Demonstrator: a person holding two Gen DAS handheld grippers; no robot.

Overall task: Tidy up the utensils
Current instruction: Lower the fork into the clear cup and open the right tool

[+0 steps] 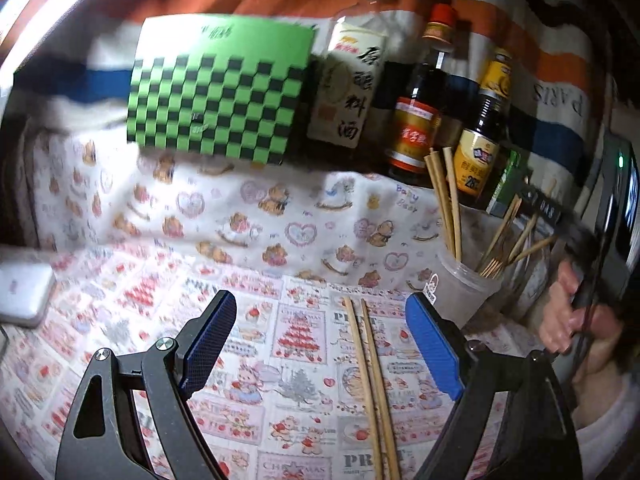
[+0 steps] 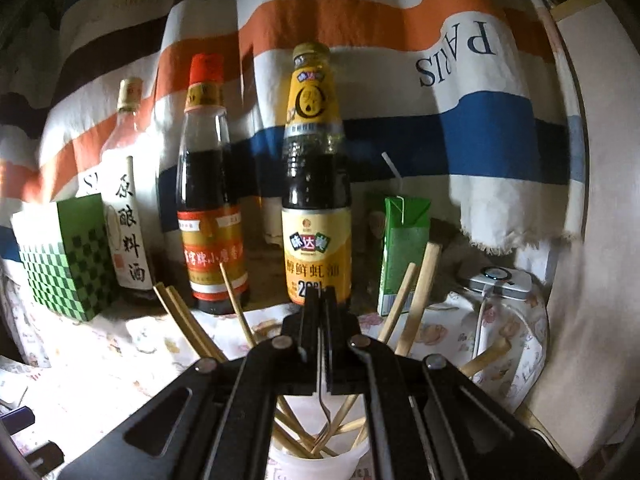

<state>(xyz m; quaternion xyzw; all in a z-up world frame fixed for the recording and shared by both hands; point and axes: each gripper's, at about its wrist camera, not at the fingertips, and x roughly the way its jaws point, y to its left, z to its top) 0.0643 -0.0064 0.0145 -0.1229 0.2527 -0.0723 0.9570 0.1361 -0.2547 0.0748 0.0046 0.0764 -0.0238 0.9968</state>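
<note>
My left gripper (image 1: 320, 312) is open and empty above the patterned tablecloth. A pair of wooden chopsticks (image 1: 372, 384) lies on the cloth between its blue pads, nearer the right pad (image 1: 434, 350). A translucent plastic cup (image 1: 464, 280) at the right holds several chopsticks and bamboo sticks. My right gripper (image 2: 324, 300) is shut on a thin metal fork (image 2: 323, 408), held tines down over the same cup (image 2: 316, 460). In the left wrist view the right gripper (image 1: 540, 208) shows above the cup, held by a hand.
Three sauce bottles (image 2: 316, 200) stand at the back against a striped cloth. A green checkered box (image 1: 216, 88) stands at the back left, a green carton (image 2: 404, 248) beside the bottles. A white device (image 1: 24, 292) lies at the left edge.
</note>
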